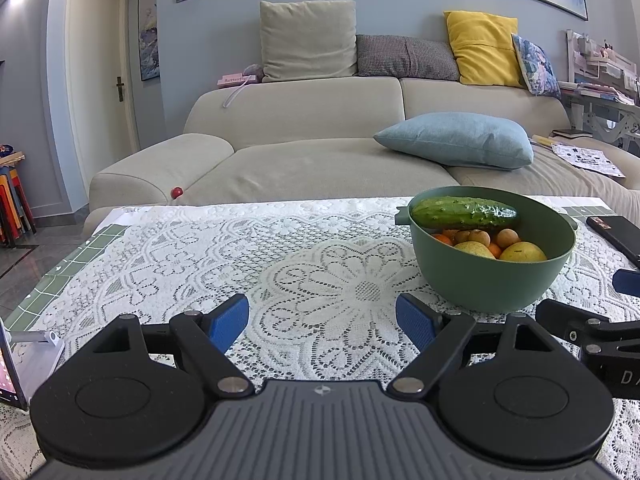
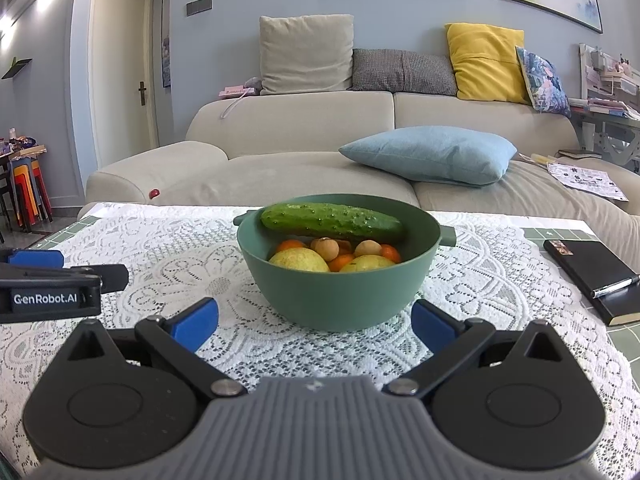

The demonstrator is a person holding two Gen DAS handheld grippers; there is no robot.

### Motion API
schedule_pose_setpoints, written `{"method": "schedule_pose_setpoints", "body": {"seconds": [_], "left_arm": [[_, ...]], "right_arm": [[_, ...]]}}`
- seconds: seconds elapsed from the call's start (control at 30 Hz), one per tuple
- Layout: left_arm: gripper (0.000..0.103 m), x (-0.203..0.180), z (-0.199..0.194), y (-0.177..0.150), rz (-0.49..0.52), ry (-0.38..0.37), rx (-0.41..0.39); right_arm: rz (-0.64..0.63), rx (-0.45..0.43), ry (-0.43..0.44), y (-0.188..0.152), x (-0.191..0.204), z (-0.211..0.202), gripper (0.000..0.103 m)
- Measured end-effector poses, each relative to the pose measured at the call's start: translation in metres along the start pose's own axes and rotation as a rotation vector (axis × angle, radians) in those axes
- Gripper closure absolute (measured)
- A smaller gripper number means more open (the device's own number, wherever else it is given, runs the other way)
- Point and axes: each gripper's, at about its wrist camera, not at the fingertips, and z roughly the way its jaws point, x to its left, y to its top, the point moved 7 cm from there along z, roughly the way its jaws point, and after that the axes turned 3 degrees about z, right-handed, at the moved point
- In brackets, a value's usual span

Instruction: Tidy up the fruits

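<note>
Closest in the left wrist view, the left gripper (image 1: 322, 322) sits low over the white lace cloth (image 1: 200, 248). Its two blue pads (image 1: 228, 322) are spread wide apart, with nothing between them. At about 3 o'clock, part of the other tool pokes in, and the letters "DA" show on it, cut off by the edge.

In the right wrist view, the right gripper (image 2: 314, 322) is spread wide too and holds nothing. The green bowl (image 2: 336, 296) stands just past its tips, at 12 o'clock. At 9 o'clock the other tool shows a label that reads "GenRobot.AI" (image 2: 45, 299).

The bowl rests on the cloth. From the left gripper it is at about 1 o'clock. A bumpy green cucumber (image 2: 332, 221) lies across the top of the bowl, resting on the rim. Under it are two yellow fruits (image 2: 298, 261), some small oranges (image 2: 291, 245) and small round brown fruits (image 2: 325, 249).

At 3 o'clock of the bowl, a black notebook (image 2: 592, 276) lies near the table edge with a pen (image 2: 614, 286) clipped on it.

Farther back is a beige sofa (image 2: 280, 120) with a blue pillow (image 2: 428, 154) on the seat and a yellow pillow (image 2: 486, 62) up against the back. A small red ball (image 2: 154, 193) sits on the sofa at 10 o'clock. A pink box (image 2: 236, 91) on the sofa back has writing too small to read.
</note>
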Motion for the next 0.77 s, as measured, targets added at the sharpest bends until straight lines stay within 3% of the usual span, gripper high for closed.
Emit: {"method": "schedule_pose_setpoints", "body": {"seconds": [0.77], "left_arm": [[0.005,0.0001,-0.0018,-0.0016,-0.003,-0.005,0.002]], "right_arm": [[-0.010,0.014,-0.004,-0.0005,0.0045,0.0033,0.004]]}}
